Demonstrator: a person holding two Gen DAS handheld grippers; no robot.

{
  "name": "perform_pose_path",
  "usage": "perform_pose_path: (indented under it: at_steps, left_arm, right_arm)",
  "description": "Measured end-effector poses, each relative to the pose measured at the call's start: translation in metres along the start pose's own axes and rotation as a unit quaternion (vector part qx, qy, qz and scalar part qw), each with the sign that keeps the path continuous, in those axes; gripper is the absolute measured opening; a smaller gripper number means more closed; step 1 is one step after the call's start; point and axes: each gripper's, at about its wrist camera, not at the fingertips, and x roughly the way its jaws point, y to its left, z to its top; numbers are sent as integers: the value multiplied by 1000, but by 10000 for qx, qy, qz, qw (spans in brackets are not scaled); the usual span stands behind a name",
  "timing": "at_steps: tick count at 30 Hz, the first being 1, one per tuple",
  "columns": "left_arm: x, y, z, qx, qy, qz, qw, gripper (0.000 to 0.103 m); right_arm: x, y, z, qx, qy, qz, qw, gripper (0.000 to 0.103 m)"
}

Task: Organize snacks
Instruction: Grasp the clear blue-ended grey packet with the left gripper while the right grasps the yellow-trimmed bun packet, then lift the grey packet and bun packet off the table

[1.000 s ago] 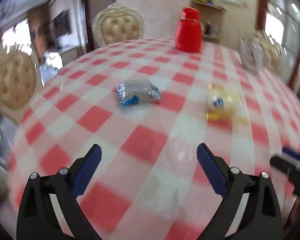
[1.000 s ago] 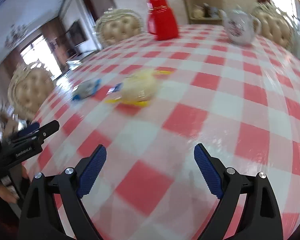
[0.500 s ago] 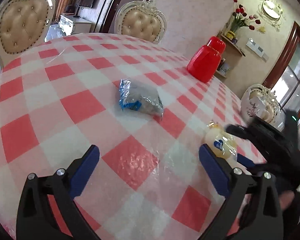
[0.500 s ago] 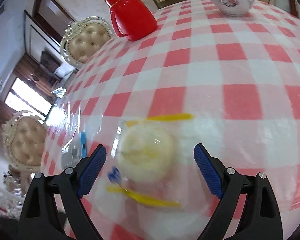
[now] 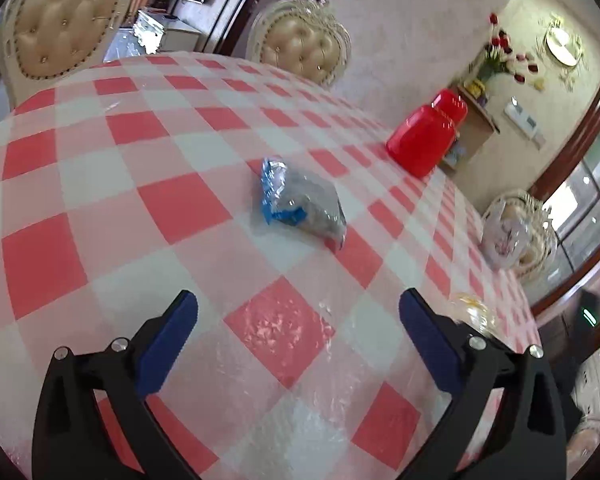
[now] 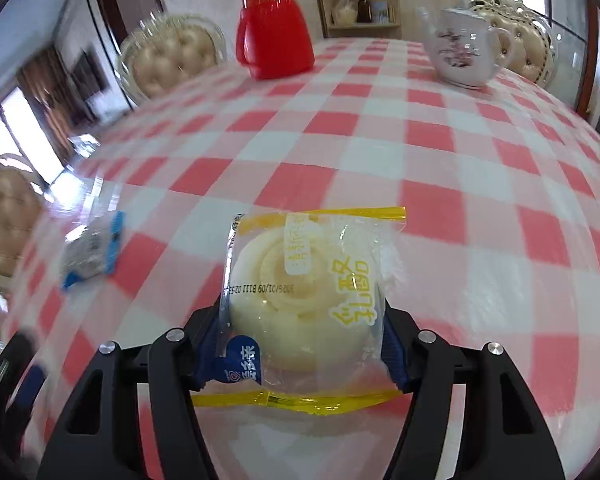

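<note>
Since a second ago, right gripper (image 6: 306, 344) closing from wide-spread around clear yellow-striped cream bun packet (image 6: 306, 292), now between pads, pickup likely beginning; left gripper (image 5: 298, 338) spread, empty, blue-silver foil pouch (image 5: 302, 204) at twelve o'clock.

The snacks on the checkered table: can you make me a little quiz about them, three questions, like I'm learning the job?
1. True or false: the yellow-edged cake packet sits between the fingers of the right gripper.
2. Which snack lies ahead of the left gripper, not touched by it? A: the blue and silver packet. B: a banana. C: a chocolate bar.
3. Fill in the blank: behind the snacks stand a white teapot and a ______ jug.

Key
1. True; the fingers are closing on its sides and already touch the wrapper.
2. A.
3. Red.
</note>
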Motion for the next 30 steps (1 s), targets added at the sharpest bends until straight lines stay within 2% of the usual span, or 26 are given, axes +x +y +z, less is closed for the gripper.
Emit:
perform_pose_path:
  at_steps: [3, 6, 8, 10, 14, 16, 18, 19, 25, 30]
  left_arm:
    - [14, -8, 5, 186, 216, 148, 9995, 101]
    - [40, -26, 28, 576, 234, 745, 9953, 101]
    - [64, -36, 46, 736, 452, 894, 9922, 101]
    - [92, -50, 59, 1018, 666, 1153, 9858, 101]
    - [130, -64, 64, 1381, 823, 1618, 9736, 101]
    - [134, -71, 63, 1599, 828, 1518, 9719, 100]
    - [134, -74, 60, 1797, 823, 1577, 9675, 75]
    - [133, -75, 58, 1909, 804, 1563, 9657, 70]
    - [120, -79, 51, 2098, 755, 947, 9702, 61]
    - [102, -106, 28, 2414, 655, 696, 9657, 61]
  right_arm:
    - [-31, -17, -19, 78, -122, 327, 9994, 63]
    - [-52, -26, -36, 238, -202, 645, 9974, 63]
    - [-56, -26, -42, 276, -160, 753, 9966, 63]
    - [-56, -24, -43, 284, -113, 849, 9959, 63]
    - [-61, -14, -42, 55, -203, 824, 9964, 63]
    - [-64, -12, -42, 39, -216, 865, 9960, 63]
    - [-65, -11, -42, 29, -220, 880, 9959, 63]
    - [-66, -12, -43, 41, -221, 862, 9960, 63]
    - [-69, -19, -39, 154, -336, 741, 9966, 63]
    - [-67, -28, -36, 243, -366, 621, 9971, 63]
